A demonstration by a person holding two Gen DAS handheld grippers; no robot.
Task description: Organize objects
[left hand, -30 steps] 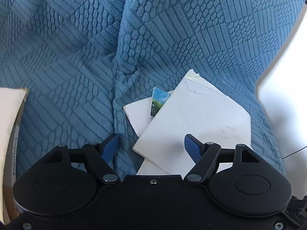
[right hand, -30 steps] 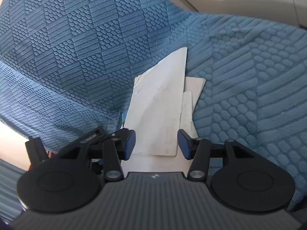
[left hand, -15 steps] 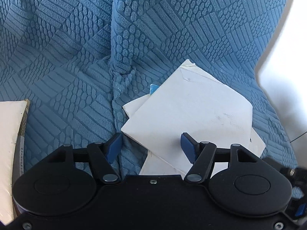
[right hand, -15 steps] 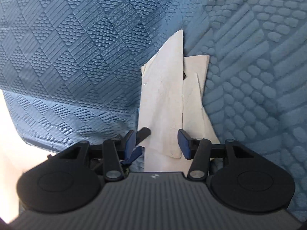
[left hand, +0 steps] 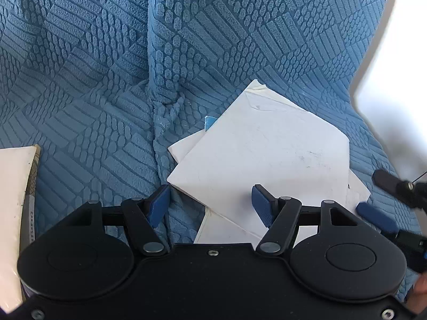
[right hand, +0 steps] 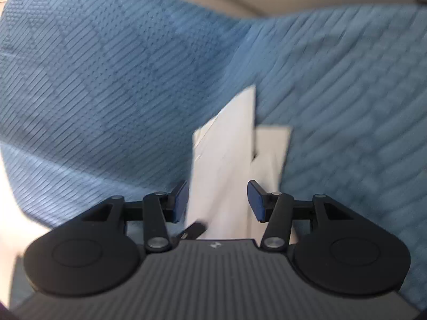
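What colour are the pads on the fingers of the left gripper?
Dark blue pads on black fingers; the left wrist view shows them best.

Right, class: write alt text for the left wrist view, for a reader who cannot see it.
A loose stack of white papers lies on a blue textured sofa cover, one corner of the top sheet between the open blue-padded fingers of the left gripper. The right gripper reaches in at the stack's right edge.
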